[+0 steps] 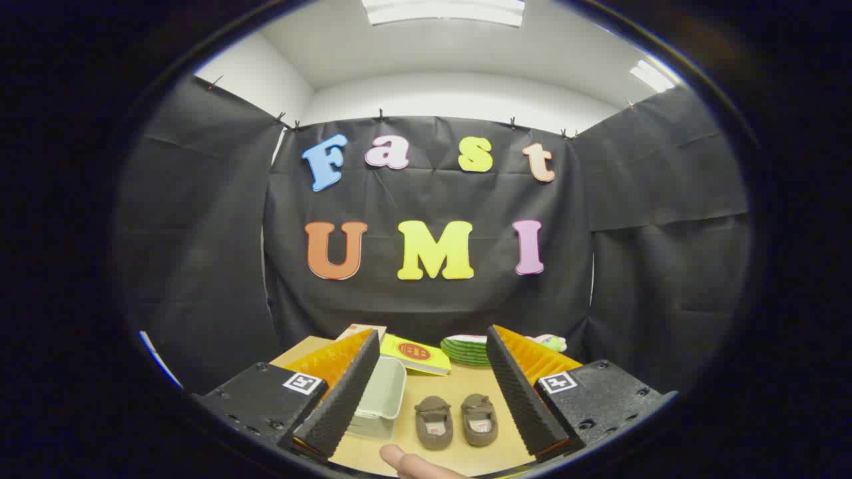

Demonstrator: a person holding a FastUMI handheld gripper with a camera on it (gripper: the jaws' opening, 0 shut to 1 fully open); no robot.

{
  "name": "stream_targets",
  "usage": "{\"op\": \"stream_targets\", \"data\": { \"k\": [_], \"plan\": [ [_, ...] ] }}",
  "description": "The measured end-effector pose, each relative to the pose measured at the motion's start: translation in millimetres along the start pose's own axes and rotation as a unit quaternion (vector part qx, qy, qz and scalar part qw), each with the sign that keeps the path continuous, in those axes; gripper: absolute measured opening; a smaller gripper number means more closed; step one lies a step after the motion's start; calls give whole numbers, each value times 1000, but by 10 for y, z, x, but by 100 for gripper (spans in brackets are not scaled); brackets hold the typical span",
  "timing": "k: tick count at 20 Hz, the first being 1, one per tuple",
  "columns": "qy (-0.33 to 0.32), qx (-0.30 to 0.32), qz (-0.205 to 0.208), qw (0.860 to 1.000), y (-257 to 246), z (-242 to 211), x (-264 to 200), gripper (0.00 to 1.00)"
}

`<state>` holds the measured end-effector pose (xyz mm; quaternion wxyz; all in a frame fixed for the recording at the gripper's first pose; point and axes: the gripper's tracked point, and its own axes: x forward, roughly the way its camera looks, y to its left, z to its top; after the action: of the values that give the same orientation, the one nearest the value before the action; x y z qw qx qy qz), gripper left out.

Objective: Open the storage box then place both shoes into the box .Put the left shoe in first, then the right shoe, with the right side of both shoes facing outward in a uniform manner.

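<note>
1. The gripper [432, 389] occupied the lower centre of the frame, its two fingers spread wide apart and holding nothing.
2. A pair of small brown fabric shoes [456, 420] lay side by side on the light wooden tabletop [459, 386], between the two fingers at lower centre, toes pointing away from the camera.
3. A pale green plastic storage box [381, 398] stood just left of the shoes, beside the left finger and partly hidden by it; whether its lid was shut could not be told.
4. A yellow booklet with a red oval mark [416, 354] lay beyond the box, toward the booth wall.
5. A stack of green plates [466, 349] sat to the right of the booklet.
6. A fingertip of a person's hand [399, 459] showed at the bottom centre.
</note>
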<state>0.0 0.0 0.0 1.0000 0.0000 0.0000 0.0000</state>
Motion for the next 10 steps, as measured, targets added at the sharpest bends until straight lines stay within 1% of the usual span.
{"op": "stream_targets", "data": {
  "k": [5, 10],
  "plan": [
    [-11, 4, 2, 1000, -32, 84, -71, 100],
    [-11, 5, -6, 1000, -77, -8, -54, 100]
  ]
}}
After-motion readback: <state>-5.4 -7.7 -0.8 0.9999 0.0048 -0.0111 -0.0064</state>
